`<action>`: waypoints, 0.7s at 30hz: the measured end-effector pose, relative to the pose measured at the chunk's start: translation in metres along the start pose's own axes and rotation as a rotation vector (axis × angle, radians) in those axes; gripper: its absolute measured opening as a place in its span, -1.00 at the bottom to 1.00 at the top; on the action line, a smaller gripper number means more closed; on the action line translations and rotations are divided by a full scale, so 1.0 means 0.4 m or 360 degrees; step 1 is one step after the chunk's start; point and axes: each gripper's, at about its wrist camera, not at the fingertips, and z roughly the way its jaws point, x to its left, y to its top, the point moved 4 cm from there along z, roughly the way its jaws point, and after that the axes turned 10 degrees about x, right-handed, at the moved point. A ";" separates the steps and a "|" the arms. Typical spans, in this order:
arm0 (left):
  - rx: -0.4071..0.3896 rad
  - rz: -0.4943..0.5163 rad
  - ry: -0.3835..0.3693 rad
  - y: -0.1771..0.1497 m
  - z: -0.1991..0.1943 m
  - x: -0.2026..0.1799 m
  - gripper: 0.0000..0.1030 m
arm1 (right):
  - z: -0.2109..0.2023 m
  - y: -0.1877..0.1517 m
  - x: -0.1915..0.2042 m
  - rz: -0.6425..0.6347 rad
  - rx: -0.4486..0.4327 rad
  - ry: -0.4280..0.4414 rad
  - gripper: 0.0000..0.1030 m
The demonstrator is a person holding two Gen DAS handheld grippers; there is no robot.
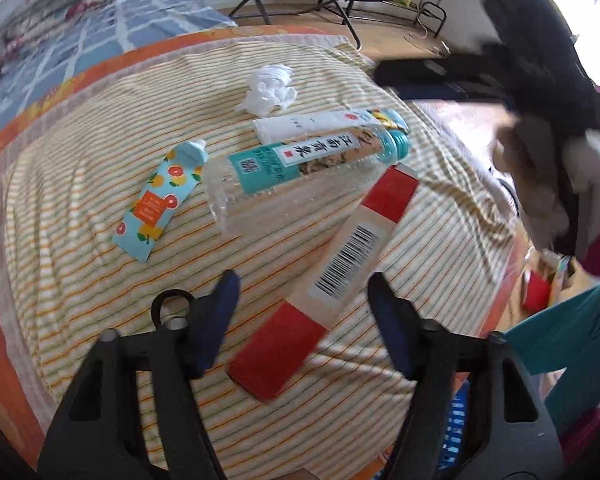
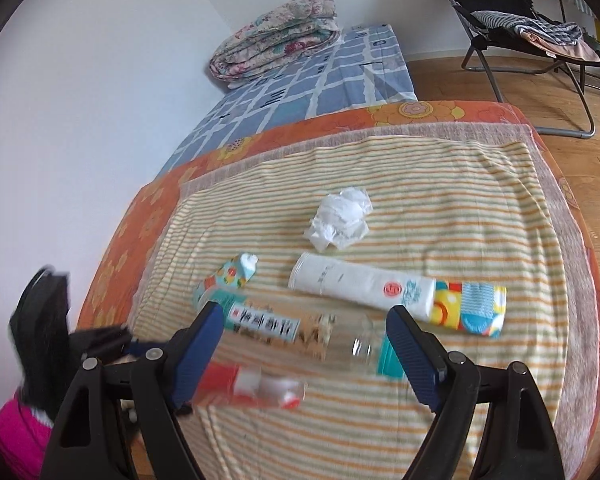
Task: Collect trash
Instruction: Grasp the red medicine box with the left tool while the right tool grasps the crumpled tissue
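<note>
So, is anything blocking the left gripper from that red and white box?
Nothing visible. The left gripper is open with the red and white box lying directly between its fingers; the clear bottle lies beyond the box's far end.

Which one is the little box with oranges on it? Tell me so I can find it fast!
Find the striped towel spread over the orange flowery cover. On it lies a row of trash; the little carton sits at one end, next to the base of the clear water bottle. It is the only light blue pack printed with orange fruit slices, with a white folded top.
</note>
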 end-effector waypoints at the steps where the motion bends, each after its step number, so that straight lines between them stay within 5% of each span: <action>1: -0.0004 0.0010 0.0006 -0.001 0.003 -0.006 0.09 | 0.012 0.014 -0.003 0.0011 0.0004 -0.0013 0.66; 10: -0.0076 0.0038 -0.0024 -0.002 0.004 -0.014 -0.32 | 0.132 0.135 -0.032 0.0152 0.0070 -0.0063 0.64; 17: -0.0097 0.0079 -0.0053 -0.005 0.011 -0.026 -0.45 | 0.227 0.194 -0.041 0.0178 0.0135 -0.0157 0.62; 21: -0.0115 0.0083 -0.0058 -0.009 0.014 -0.029 -0.46 | 0.269 0.216 -0.052 0.0195 0.0184 -0.0193 0.31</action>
